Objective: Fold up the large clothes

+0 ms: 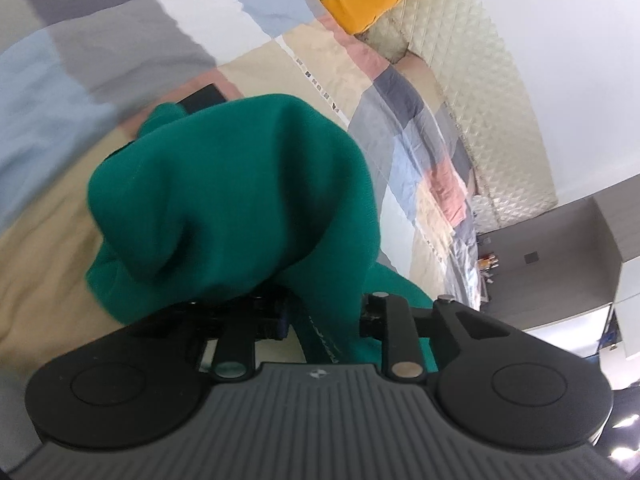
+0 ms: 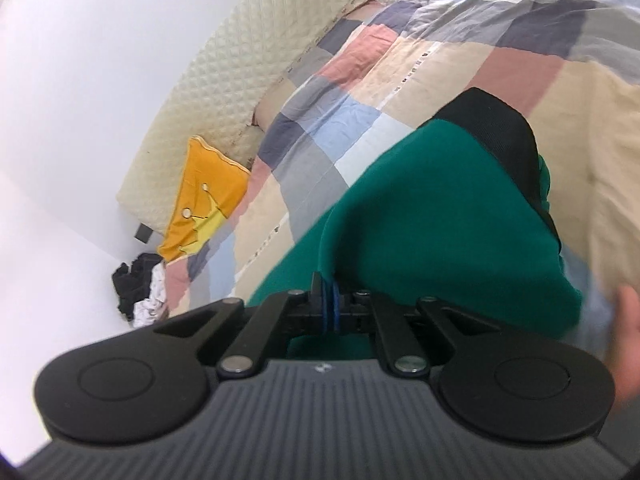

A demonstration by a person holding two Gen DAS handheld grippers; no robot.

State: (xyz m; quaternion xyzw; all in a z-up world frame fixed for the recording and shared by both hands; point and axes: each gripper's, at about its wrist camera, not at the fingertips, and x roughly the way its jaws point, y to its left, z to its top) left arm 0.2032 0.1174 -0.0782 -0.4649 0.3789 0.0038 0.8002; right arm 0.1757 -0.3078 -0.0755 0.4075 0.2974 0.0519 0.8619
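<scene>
A green garment (image 1: pixel 240 200), a soft matte knit with a black ribbed band (image 2: pixel 500 136) at its far end, hangs bunched over a bed covered by a patchwork quilt (image 1: pixel 100 40) of grey, blue, pink and beige squares. In both wrist views its long axis runs away from the cameras toward the quilt, the banded end pointing away. The left gripper (image 1: pixel 316 312) is partly closed with green cloth between its fingers; the fingertips are buried in fabric, so the pinch itself cannot be seen. The right gripper (image 2: pixel 330 304) is clenched tight on a fold of the same cloth. An orange cushion (image 2: pixel 204 196) leans by a cream quilted headboard (image 2: pixel 224 92). Motion blur smears the quilt, and a hand (image 2: pixel 630 320) is cut off at the frame edge.
</scene>
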